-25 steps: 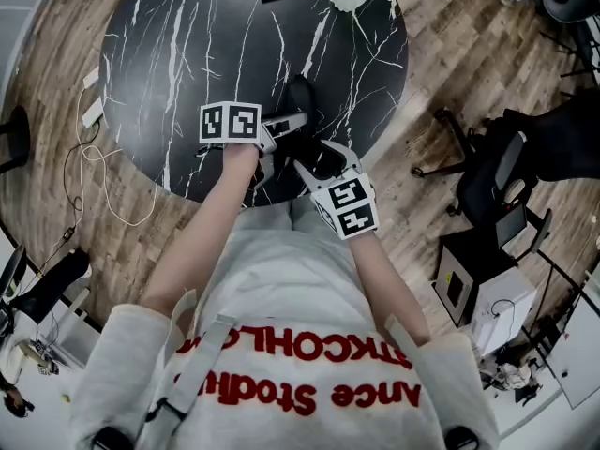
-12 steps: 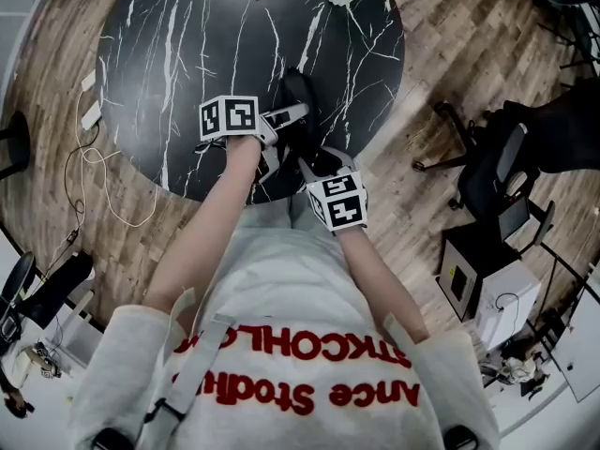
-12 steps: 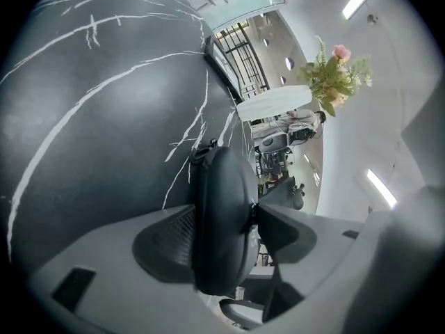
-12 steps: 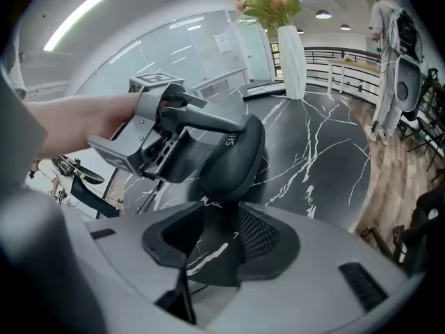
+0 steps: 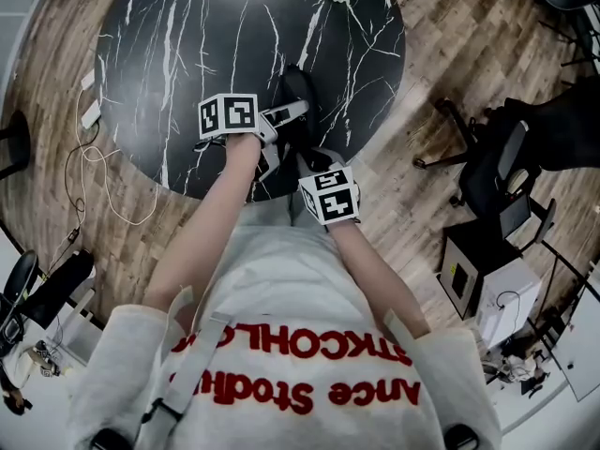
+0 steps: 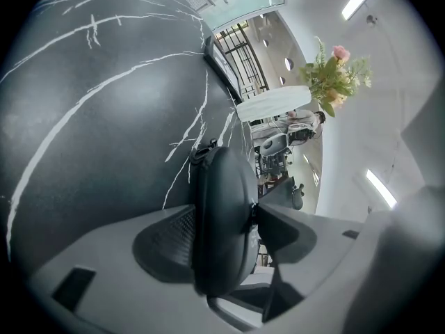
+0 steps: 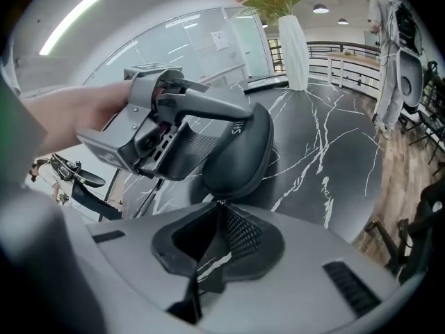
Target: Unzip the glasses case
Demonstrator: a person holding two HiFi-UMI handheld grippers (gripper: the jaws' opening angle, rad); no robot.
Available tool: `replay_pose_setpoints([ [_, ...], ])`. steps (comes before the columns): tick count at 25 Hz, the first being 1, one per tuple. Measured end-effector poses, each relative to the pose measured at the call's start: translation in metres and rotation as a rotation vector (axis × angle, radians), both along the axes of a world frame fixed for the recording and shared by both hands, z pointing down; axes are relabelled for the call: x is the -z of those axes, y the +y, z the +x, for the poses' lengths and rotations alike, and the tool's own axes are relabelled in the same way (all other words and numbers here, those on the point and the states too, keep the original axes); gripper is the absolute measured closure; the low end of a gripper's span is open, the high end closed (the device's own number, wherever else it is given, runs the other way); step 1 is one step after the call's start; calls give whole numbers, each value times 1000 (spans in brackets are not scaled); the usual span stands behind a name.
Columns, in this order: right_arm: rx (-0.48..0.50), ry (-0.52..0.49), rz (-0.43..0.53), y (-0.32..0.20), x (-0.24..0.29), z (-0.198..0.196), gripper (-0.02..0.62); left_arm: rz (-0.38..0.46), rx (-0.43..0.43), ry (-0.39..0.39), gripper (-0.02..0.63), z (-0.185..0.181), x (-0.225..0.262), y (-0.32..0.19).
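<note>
A black glasses case [image 6: 222,221] stands on its edge on the black marble table [image 5: 169,64], near the table's front edge. My left gripper [image 6: 226,232] is shut on the case, one pad against each broad side. In the right gripper view the case [image 7: 240,152] rises just beyond my right gripper [image 7: 219,204]. Its jaws are closing and nearly meet on the small zipper pull [image 7: 220,202] at the case's near end. In the head view both grippers crowd together at the case [image 5: 296,97].
A white vase of flowers [image 7: 292,40] stands at the table's far edge. Office chairs [image 5: 497,167] and a white box [image 5: 497,312] stand on the wooden floor to the right. Cables [image 5: 94,157] lie on the floor to the left. A person [image 7: 389,19] stands far off.
My right gripper has come down and in toward the case's near end, and its jaws have drawn together. The left gripper and the case have stayed where they were.
</note>
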State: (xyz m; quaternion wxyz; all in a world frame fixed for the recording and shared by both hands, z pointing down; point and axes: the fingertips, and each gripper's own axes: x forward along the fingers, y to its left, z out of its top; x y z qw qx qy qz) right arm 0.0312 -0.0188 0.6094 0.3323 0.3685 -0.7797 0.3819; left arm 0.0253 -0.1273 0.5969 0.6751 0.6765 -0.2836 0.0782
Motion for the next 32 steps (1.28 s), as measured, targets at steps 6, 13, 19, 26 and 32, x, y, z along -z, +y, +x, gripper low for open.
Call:
replay_pose_setpoints([
  [6,-24,-37,-18,0,1,2,560,3,-7,4,322,0,0,0],
  [13,-48,-58,-14,-2,-4,2,577,13,-11,-3,322,1,0,0],
  [19,-50,-54,-8,-5,-1,14,580,33,-48,-22,324,2,1,-1],
  [26,86,46,54,-15,-1,27,580,51,-81,-47,324,4,-1,-1],
  [32,418,250,198,-29,-1,37,580,53,-119,-69,322,5,-1,0],
])
